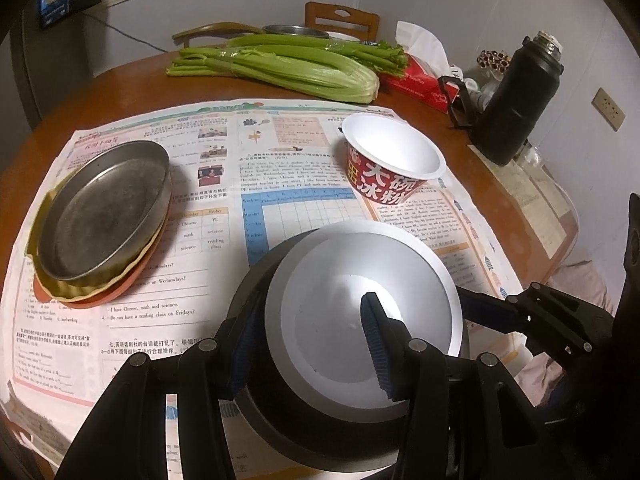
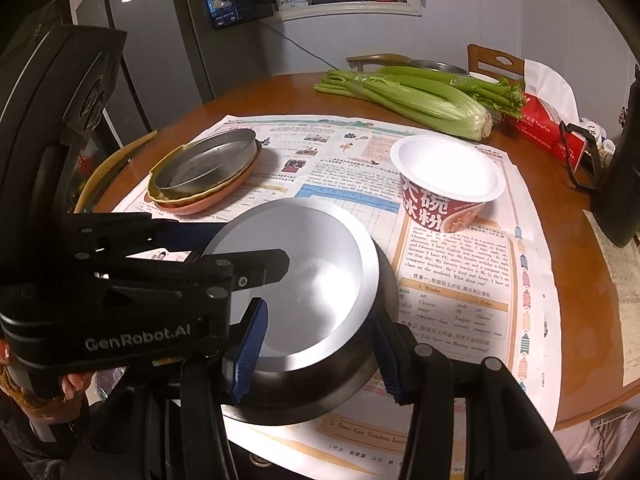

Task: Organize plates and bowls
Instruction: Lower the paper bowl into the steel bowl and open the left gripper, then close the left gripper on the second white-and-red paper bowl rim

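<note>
With its rim between both grippers' fingers (image 1: 376,344), bowl (image 2: 296,280) sits.

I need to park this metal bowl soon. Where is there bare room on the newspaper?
Free: the newspaper between the plate stack and paper bowl. Crowded: the far edge, with celery, tissue box and flask; both grippers share the metal bowl.
</note>
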